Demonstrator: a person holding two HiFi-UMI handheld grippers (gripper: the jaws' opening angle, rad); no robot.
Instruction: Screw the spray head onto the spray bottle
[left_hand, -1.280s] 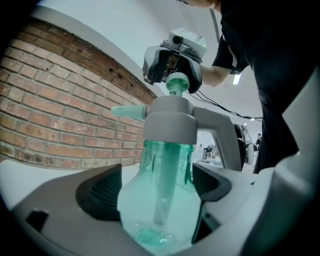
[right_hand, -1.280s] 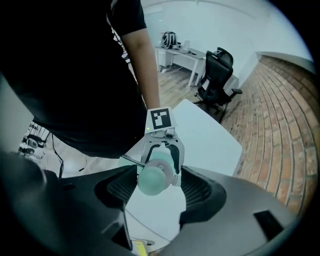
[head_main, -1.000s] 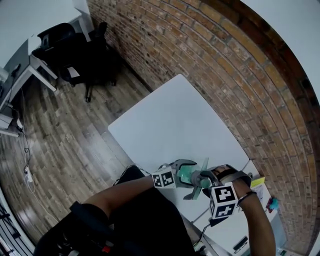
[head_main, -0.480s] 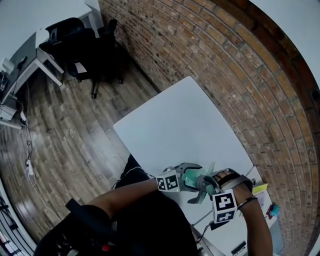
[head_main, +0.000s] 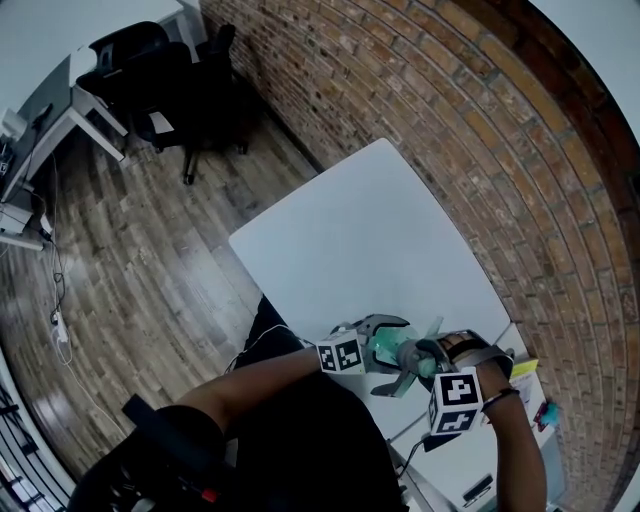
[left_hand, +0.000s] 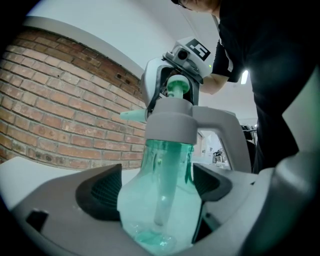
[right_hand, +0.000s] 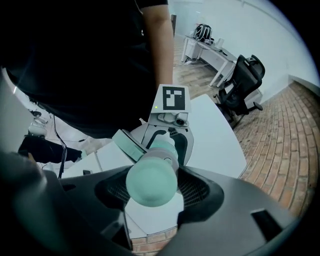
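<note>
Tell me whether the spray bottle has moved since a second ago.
No. Against the near edge of the white table the spray bottle keeps its place; both shift together in the head view, so only the camera moved.

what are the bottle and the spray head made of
Bottle: most likely plastic, see-through with a green tint and glossy; the tube inside shows through its wall.
Spray head: looks like opaque matte plastic, grey and pale green; nothing shows through it.

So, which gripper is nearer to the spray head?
Right. The right gripper points down from above, its jaws closed on the top of the spray head. The left gripper is lower, its jaws closed on the body of the spray bottle, under the head.
</note>
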